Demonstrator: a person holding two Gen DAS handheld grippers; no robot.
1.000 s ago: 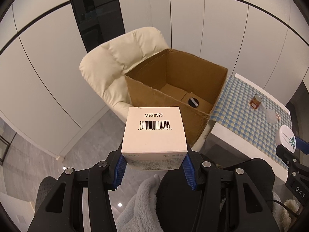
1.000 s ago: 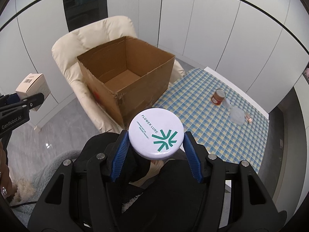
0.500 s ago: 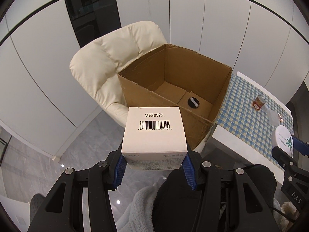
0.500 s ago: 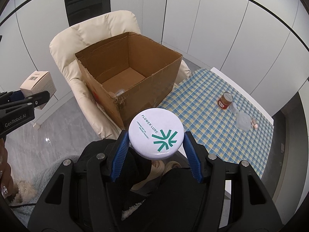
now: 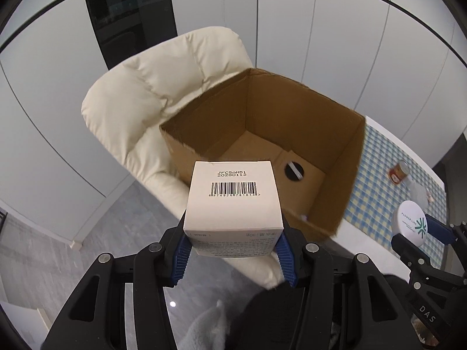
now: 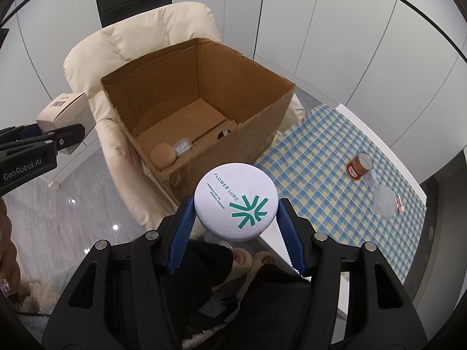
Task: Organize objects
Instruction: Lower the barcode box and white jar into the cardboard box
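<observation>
My left gripper [image 5: 233, 248] is shut on a white carton with a barcode [image 5: 233, 198], held in the air just short of the near rim of an open cardboard box [image 5: 335, 180]. My right gripper [image 6: 236, 227] is shut on a round white powder compact with a green logo [image 6: 235, 201], held in front of the same box [image 6: 262, 122]. The box sits on a cream armchair [image 5: 146, 110]. Inside it lie a round tan item [image 6: 163, 156] and a small clear item [image 6: 181, 146]. The carton also shows in the right wrist view [image 6: 68, 113].
A table with a blue and yellow checked cloth [image 6: 321, 157] stands right of the box. On it are a small red jar [image 6: 359, 166] and a clear plastic item [image 6: 383, 201]. Grey floor lies below on the left. White wall panels stand behind.
Both grippers have moved closer to the cardboard box and higher, so more of its inside shows. Each still holds its object.
</observation>
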